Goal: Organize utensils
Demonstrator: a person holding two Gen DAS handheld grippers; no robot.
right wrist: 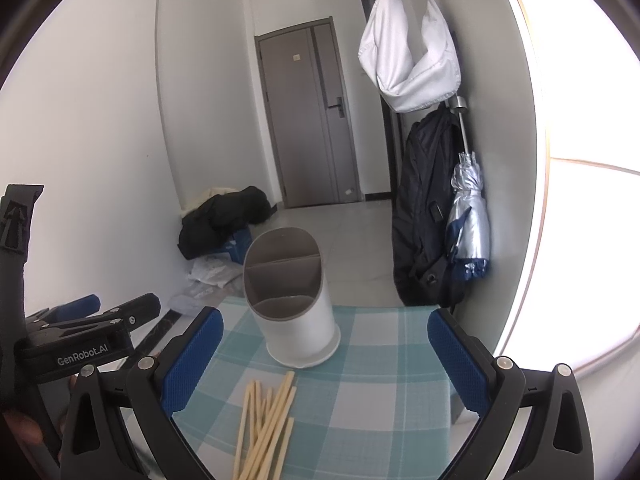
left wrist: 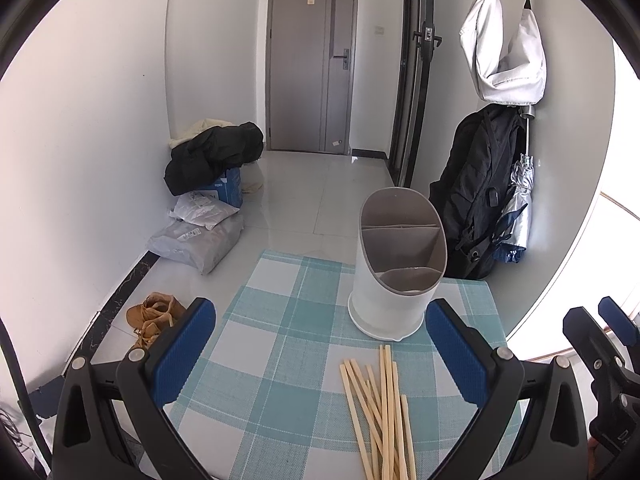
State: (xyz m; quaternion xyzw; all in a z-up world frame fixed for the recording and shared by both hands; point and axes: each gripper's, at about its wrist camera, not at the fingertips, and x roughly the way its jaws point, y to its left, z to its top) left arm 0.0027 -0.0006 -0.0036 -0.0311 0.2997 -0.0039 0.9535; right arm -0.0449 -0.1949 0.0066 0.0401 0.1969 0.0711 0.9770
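A white utensil holder [left wrist: 394, 272] [right wrist: 290, 300] with grey inner dividers stands upright on the checked tablecloth [left wrist: 280, 320] [right wrist: 372, 384]; its compartments look empty. Several pale wooden chopsticks [left wrist: 380, 412] [right wrist: 266, 420] lie in a loose bundle just in front of it. My left gripper [left wrist: 320, 356] hovers above the cloth, open, with the chopsticks between its blue pads and nothing held. My right gripper [right wrist: 324, 364] is also open and empty, a little to the right of the chopsticks. In the left wrist view the right gripper's fingers [left wrist: 600, 344] show at the far right.
The small table sits in a hallway. A black backpack [left wrist: 476, 200] and a folded umbrella [right wrist: 470, 224] hang on the wall at the right. Bags and a dark jacket [left wrist: 212, 156] are piled on the floor at the left, with tan shoes [left wrist: 154, 316] beside the table.
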